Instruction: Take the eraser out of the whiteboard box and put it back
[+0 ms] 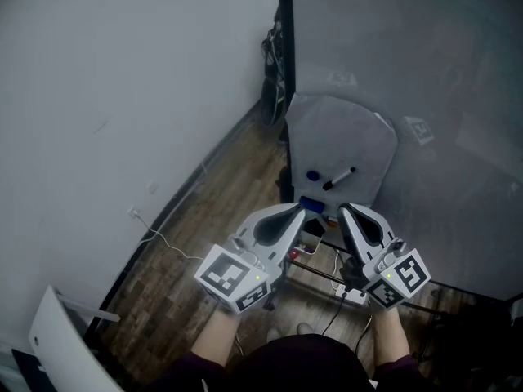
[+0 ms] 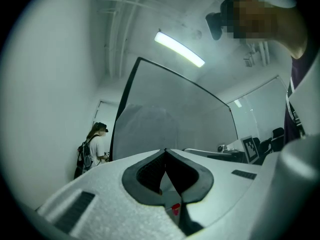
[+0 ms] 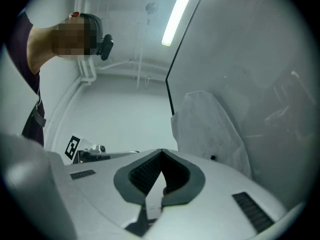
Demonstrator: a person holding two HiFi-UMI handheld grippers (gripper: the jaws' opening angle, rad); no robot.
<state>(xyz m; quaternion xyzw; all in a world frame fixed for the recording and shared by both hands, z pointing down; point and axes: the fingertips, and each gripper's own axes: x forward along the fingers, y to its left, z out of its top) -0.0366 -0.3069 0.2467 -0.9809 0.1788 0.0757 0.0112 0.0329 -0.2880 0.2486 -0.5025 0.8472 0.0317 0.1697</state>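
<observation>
Both grippers held up in front of the whiteboard, nothing in either.
Left gripper (image 1: 300, 210) and right gripper (image 1: 344, 209): fingers shut tip to tip on nothing, probably kept clear of the work. Only the head view shows a small blue rounded object (image 1: 313, 175), perhaps the eraser. It sits beside a black marker pen (image 1: 339, 178) near the bottom edge of the pale grey rounded panel (image 1: 343, 129), above a blue box (image 1: 311, 204). The gripper views confirm the closed fingers.

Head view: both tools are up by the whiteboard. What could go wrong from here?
1. The left tool and right tool are shut and empty; reaching in like that could knock the black marker loose.
2. A white cable trails over the floor beside the person; a sidestep could snag it.
</observation>
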